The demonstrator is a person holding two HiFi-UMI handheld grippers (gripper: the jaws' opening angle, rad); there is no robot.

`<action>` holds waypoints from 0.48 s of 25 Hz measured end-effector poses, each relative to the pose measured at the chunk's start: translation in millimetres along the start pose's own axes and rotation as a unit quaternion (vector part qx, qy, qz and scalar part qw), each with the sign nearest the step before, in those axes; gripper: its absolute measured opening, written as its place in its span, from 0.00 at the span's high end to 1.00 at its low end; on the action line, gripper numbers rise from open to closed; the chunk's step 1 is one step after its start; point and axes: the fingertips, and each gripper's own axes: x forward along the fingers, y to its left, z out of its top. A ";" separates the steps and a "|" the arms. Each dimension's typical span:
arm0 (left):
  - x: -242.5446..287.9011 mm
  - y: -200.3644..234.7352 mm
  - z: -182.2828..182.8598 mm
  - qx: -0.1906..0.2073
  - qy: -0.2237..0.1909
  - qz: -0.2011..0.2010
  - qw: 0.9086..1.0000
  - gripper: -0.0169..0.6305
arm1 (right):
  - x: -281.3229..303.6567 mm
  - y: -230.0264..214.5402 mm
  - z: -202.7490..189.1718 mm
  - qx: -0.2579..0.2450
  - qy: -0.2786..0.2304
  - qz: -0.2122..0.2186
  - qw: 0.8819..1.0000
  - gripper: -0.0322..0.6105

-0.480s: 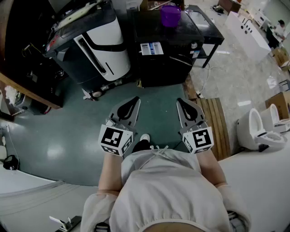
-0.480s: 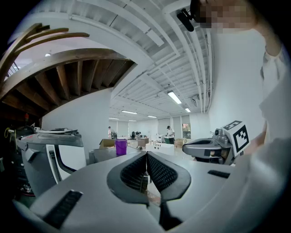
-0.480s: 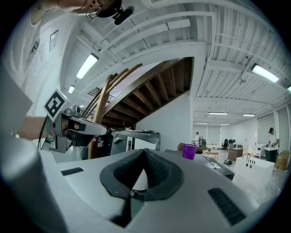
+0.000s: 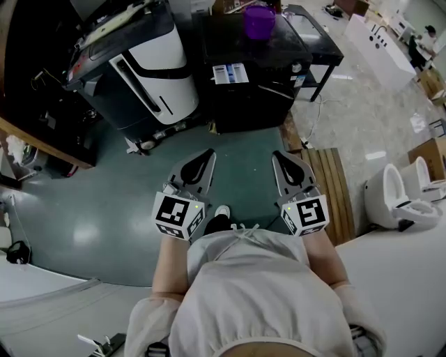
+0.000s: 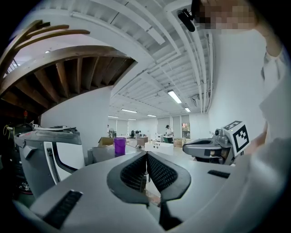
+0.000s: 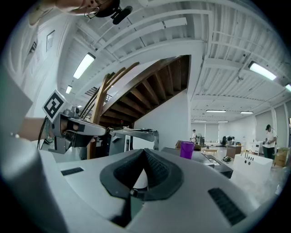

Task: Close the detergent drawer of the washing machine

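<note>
**Holding both claws shut, well back from the washer**

Head view: the person stands on a green floor [image 4: 104, 209] with both tools held close in front of the body, side by side and apart from each other. The left claw [image 4: 210, 153] and right claw [image 4: 276, 156] point forward toward a black washing machine [image 4: 254, 97], which is well apart from both.

The detergent drawer [image 4: 233, 73] sits at the machine's upper front on the left, pulled out, with its blue and white compartments showing from above. A purple cup [image 4: 259, 21] stands on top of the machine.

Left gripper view: the left claw [image 5: 146, 154] has its ribbed pads pressed together at the tips, with nothing between them. The purple cup [image 5: 119, 145] shows far off beyond it.

Right gripper view: the right claw [image 6: 143, 150] is likewise closed and empty, and the same cup [image 6: 187, 149] shows in the distance.

Surroundings: a white-and-black appliance [image 4: 153, 70] stands left of the washer. A wooden pallet [image 4: 327, 185] lies on the floor to the right, with a white toilet [image 4: 397, 199] beyond it.
</note>
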 end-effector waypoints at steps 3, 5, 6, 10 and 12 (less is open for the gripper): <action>8.6 -3.2 -2.7 -0.002 0.003 0.000 1.000 0.95 | -0.2 -9.2 -4.3 0.011 0.001 -0.004 1.000 0.95; 15.7 -6.1 -6.6 -0.004 0.007 -0.002 1.000 0.94 | 0.0 -17.2 -7.5 0.021 -0.001 -0.010 1.000 0.95; 19.6 -7.2 -8.9 -0.006 0.009 -0.004 1.000 0.94 | 0.4 -21.3 -9.8 0.023 0.000 -0.014 1.000 0.95; 37.8 -2.5 -15.2 -0.010 0.018 -0.008 1.000 0.95 | 12.0 -37.2 -20.8 0.031 0.014 -0.018 0.999 0.95; 47.8 6.5 -18.2 -0.013 0.020 -0.007 1.000 0.95 | 22.3 -43.7 -25.9 0.035 0.019 -0.017 0.999 0.95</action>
